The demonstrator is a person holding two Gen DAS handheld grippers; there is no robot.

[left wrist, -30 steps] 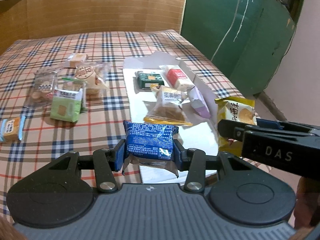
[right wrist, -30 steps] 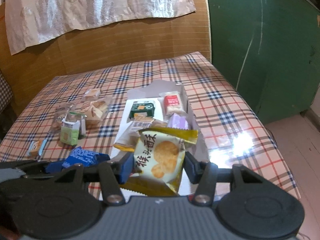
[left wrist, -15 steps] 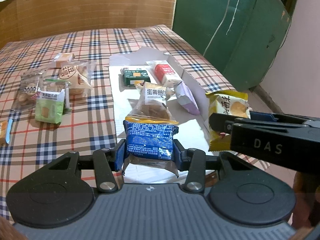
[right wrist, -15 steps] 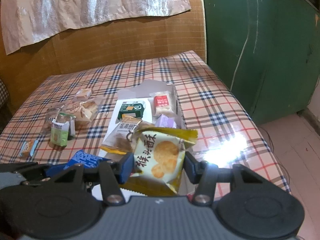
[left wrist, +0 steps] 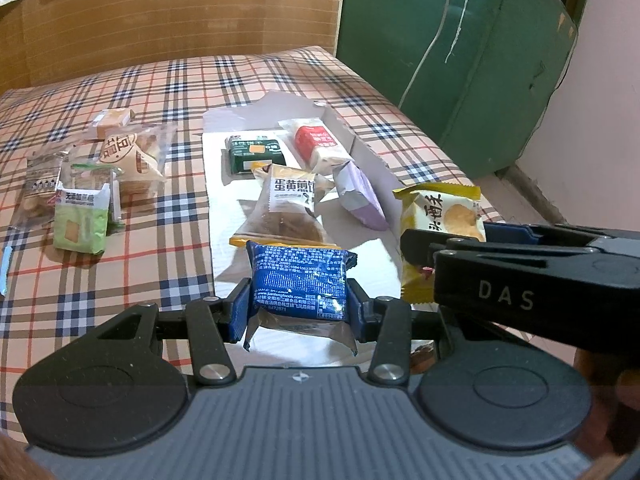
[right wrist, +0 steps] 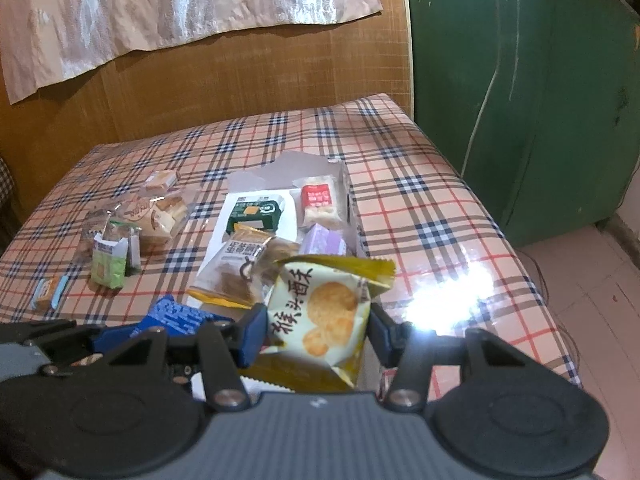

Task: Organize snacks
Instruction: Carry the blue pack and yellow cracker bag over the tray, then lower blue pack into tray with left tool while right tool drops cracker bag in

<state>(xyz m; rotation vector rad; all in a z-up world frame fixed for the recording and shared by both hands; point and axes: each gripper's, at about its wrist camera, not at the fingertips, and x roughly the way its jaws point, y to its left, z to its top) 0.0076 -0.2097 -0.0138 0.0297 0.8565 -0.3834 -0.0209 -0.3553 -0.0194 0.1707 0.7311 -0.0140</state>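
My left gripper [left wrist: 298,308] is shut on a blue snack packet [left wrist: 299,280] and holds it above the near end of the white flat box [left wrist: 218,216]. My right gripper [right wrist: 316,338] is shut on a yellow biscuit packet [right wrist: 320,316], also seen in the left wrist view [left wrist: 440,216], at the box's near right. In the box lie a green packet [left wrist: 254,154], a red-and-white packet [left wrist: 318,146], a purple packet [left wrist: 362,196] and a clear cookie packet [left wrist: 284,208].
On the plaid tablecloth [left wrist: 160,248] left of the box lie several loose snacks: a light green packet [left wrist: 82,220], a clear bag of pastries [left wrist: 132,160], a small tan packet [left wrist: 112,120]. A green cabinet [left wrist: 460,60] stands right of the table.
Both grippers, still holding their packets, have drawn slightly closer over the near end of the box. The snacks on the table have not moved.
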